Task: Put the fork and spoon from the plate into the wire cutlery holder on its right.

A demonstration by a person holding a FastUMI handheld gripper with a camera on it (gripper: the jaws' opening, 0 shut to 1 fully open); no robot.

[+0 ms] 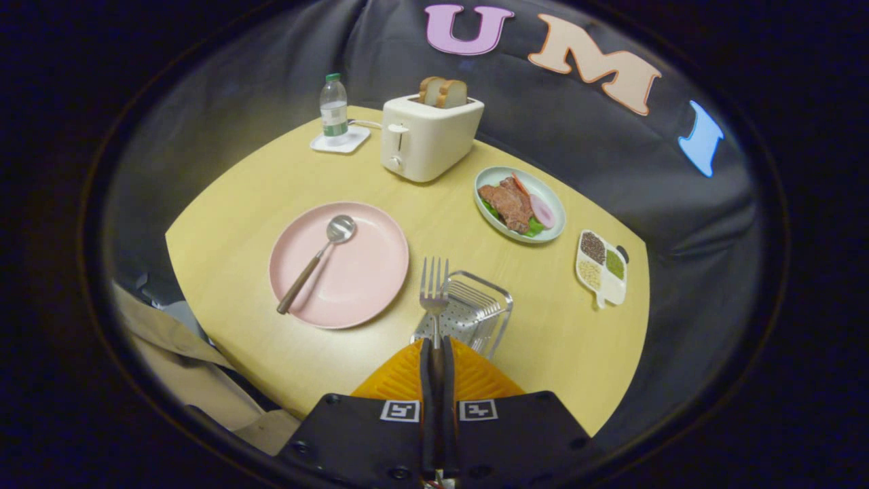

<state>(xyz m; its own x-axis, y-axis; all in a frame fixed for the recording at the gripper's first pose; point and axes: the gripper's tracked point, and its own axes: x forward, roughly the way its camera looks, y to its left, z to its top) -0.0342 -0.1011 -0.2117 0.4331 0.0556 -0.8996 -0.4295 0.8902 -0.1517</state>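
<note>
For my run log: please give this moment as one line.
claw: shut on fork | fork: above wire cutlery holder | spoon: on pink plate

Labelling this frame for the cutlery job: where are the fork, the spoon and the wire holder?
fork (434,282): gripper view, on its tines.
spoon (339,229): gripper view, on its bowl.
wire holder (478,305): gripper view, on its wire wall.

The fork's handle is hidden between the closed fingers of the gripper. The fork and gripper cover the holder's near side; its inside is unclear.
</note>
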